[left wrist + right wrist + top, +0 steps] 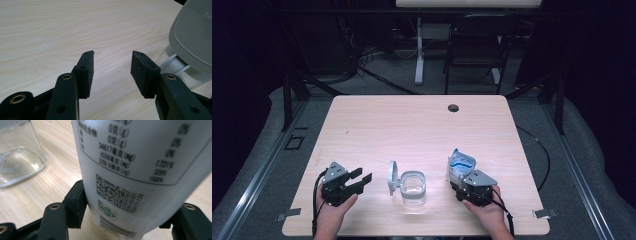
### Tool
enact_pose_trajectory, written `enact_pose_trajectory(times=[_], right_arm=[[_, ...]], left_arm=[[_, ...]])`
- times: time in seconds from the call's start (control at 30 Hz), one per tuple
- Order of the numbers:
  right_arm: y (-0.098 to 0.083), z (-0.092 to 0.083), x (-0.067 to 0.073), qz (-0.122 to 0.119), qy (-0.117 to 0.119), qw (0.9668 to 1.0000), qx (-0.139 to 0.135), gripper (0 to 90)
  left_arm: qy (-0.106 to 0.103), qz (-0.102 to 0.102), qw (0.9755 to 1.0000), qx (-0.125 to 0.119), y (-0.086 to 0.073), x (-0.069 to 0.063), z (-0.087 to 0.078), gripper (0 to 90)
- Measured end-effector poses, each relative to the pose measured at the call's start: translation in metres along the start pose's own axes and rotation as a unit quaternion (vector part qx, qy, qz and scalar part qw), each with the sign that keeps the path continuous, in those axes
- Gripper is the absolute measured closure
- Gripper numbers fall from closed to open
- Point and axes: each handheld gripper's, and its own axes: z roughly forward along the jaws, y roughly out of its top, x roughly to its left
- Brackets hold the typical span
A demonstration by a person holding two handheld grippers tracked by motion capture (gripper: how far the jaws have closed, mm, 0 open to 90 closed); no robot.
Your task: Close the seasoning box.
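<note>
On the pale wooden table (377,125), the right gripper (466,186) squeezes a white and blue printed pouch (460,165) that stands upright near the front edge. The left gripper (360,180) has its jaws wide apart (nothing between them). Between them sits a clear glass jar (413,187), its grey lid (392,176) flipped up.

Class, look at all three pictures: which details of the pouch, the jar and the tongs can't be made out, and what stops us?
- Pouch contents: right gripper view, opaque wall hides them.
- Pouch top: same view, cut by the upper edge.
- Pouch front label: high view, too small.
- Right tongs: high view, grey plate hides the jaws.
- Jar contents: clear glass; high view too small.
- Lid lettering: left gripper view, cut by the right edge.
</note>
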Motion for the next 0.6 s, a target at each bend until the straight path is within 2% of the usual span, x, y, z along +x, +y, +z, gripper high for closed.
enact_pose_trajectory(times=[0.33,0.43,0.53,0.6], right_arm=[[0.012,-0.011,0.003,-0.016,-0.011,0.9998,-0.011,38.1],[0.013,-0.014,0.004,-0.020,-0.014,0.9996,-0.013,38.1],[0.017,-0.018,0.005,-0.037,-0.018,0.9991,-0.012,38.1],[0.018,-0.019,0.006,-0.040,-0.019,0.9989,-0.013,38.1]], left_arm=[[0.002,0.000,1.0000,-0.003,-0.001,0.000,0.001,53.4],[0.001,0.000,1.0000,0.004,0.000,0.000,0.000,53.4],[0.000,0.000,1.0000,0.006,0.000,-0.001,0.001,53.4],[0.001,0.000,1.0000,0.001,-0.001,-0.002,0.001,53.3]])
